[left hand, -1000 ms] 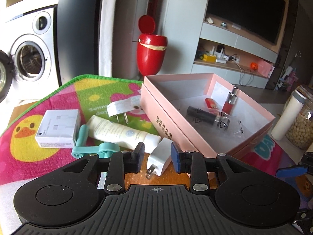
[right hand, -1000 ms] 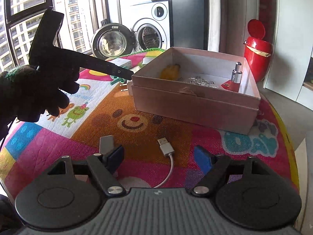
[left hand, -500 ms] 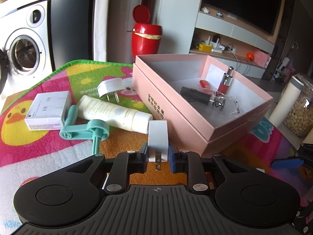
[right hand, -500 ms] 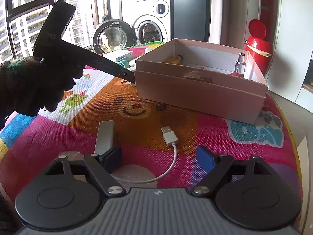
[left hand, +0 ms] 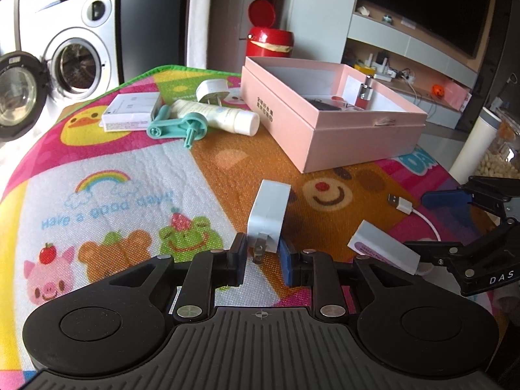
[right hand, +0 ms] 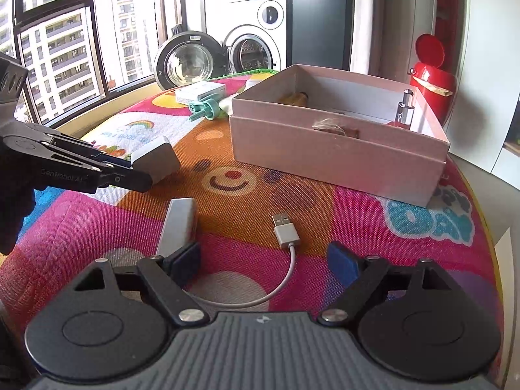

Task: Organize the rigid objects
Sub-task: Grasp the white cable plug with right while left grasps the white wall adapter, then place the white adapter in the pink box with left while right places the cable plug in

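The left hand-held gripper is clamped tight on the prong end of a white charger, held above the middle of the desk, just short of the pink box that stands toward the far right. This looks like the carry step: the charger has to go over the box's near wall and be let go inside. The right hand-held gripper stands wide and empty, its jaws spread around a white cable near the front edge, a grey block touching its left finger.
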### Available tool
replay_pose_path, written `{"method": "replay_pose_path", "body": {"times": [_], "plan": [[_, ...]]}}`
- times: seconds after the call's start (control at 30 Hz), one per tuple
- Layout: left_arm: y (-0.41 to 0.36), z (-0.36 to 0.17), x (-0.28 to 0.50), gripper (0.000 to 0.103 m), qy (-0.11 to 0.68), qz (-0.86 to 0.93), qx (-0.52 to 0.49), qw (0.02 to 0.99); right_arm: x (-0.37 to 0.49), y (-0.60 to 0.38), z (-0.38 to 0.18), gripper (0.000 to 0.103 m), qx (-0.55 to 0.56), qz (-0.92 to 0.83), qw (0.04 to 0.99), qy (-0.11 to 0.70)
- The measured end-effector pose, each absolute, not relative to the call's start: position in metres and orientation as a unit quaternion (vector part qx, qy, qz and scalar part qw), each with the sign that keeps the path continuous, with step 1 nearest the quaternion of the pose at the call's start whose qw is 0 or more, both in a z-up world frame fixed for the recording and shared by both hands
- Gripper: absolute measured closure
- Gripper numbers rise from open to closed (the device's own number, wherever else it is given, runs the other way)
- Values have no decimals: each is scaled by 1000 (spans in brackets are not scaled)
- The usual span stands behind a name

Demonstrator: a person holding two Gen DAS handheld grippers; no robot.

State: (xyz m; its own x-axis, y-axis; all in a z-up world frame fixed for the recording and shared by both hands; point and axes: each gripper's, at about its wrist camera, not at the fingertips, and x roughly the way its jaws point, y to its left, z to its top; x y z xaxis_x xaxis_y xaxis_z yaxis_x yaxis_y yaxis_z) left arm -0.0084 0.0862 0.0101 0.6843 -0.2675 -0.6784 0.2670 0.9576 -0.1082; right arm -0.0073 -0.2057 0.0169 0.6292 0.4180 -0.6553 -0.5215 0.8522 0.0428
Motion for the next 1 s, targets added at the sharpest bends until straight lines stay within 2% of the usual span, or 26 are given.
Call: {"method": "replay_pose_path", "body": {"times": [0.2, 0.33, 0.53, 0.73, 0.87, 0.93, 1.0], "plan": [[79, 7, 0, 75, 361, -144, -10, 922, -8, -207, 16, 15, -72, 261, 900, 342], [71, 5, -2, 69, 356, -146, 12, 923, -9, -207, 16, 13, -71, 262, 900, 342], [67, 4, -4, 69, 352, -121, -4, 928, -9, -208, 16, 12, -71, 262, 900, 341], [77, 10, 7, 73, 373, -96, -71, 920, -16, -213, 24, 12, -50, 261, 909, 323], [70, 10, 10, 73, 366, -95, -41, 925, -22, -201, 39, 12, -66, 289, 905, 306], [66, 9, 11, 73, 360, -95, -26, 928, -22, -189, 41, 18, -74, 313, 892, 317], [65, 8, 11, 73, 354, -98, -21, 930, -18, -177, 37, 40, -80, 333, 877, 338]]}}
